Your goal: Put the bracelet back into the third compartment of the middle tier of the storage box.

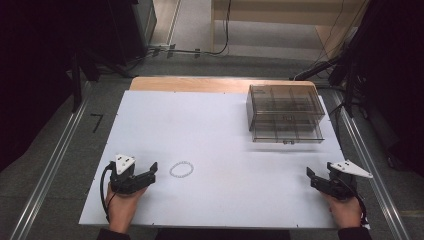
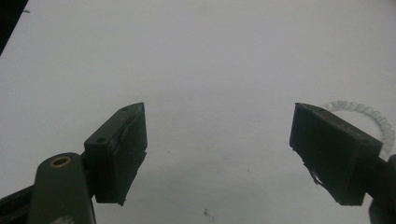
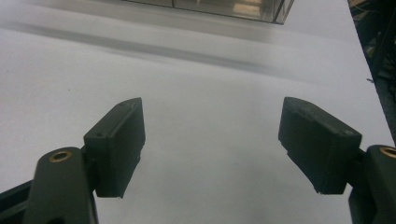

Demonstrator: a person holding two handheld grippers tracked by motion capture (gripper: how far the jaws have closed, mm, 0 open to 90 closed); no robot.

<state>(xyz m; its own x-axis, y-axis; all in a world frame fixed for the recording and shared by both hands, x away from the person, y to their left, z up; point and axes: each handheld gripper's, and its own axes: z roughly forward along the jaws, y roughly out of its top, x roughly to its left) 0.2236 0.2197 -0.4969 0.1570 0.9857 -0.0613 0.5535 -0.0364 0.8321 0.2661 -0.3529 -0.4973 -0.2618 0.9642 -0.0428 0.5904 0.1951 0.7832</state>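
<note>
High view, L to R: left gripper (image 1: 148,172) sits near the table's front-left edge, jaws spread, nothing between them. Just beside its tips lies the bracelet (image 1: 181,169), a small ring of pale, clear-looking beads, flat on the white table (image 1: 225,145) (left gripper view shows it peeking past one jaw). Back right: a smoky see-through drawer box (image 1: 285,112), bottom drawer pulled out; contents can't be made out. Right gripper (image 1: 316,179), front-right, jaws spread w/ nothing held.

Black gripper (image 1: 150,172) jaws, grey three-cornered plates, black cables
</note>
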